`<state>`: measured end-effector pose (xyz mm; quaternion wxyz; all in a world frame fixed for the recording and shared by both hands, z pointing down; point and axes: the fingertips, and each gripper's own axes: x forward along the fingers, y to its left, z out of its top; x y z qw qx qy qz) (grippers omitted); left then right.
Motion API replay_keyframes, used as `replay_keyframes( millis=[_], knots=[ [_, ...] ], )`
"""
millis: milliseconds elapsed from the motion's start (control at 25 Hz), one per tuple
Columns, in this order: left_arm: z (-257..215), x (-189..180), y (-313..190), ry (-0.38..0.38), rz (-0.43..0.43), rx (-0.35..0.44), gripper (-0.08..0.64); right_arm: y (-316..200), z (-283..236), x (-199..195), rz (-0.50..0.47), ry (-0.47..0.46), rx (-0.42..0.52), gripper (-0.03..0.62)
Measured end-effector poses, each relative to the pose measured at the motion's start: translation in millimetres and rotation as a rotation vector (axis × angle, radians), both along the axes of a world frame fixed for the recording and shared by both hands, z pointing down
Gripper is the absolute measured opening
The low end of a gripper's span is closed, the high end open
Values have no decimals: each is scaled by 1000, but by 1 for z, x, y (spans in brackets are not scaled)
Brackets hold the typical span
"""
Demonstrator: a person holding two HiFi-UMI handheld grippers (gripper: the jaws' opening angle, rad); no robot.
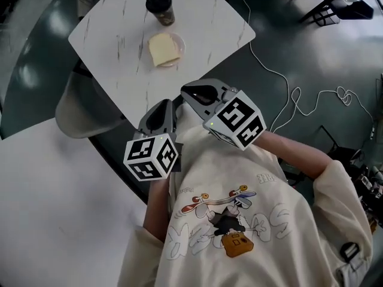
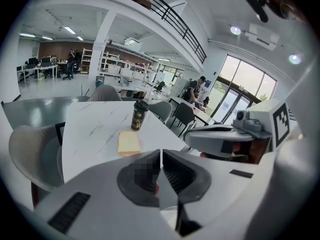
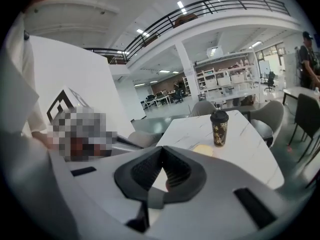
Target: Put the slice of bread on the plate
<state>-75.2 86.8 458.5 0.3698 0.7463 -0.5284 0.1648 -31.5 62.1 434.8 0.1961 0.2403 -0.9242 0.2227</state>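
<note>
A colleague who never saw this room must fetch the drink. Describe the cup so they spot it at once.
Find the white marbled table. Near its far edge stands the cup, just behind the plate with the bread slice. It is the only tall thing there: dark patterned, with a black lid.

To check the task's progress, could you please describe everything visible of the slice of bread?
The slice of bread is pale yellow and roughly square. It lies flat on a small round plate, covering most of it, on the white marbled table, near a dark lidded cup. Only the plate touches it.
</note>
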Motion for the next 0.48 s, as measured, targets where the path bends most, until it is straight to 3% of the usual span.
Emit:
replay_keyframes(
  millis=[480],
  knots=[
    [9, 11, 3, 27, 21, -37, 21, 5, -5, 28, 57, 18, -12, 5]
  ],
)
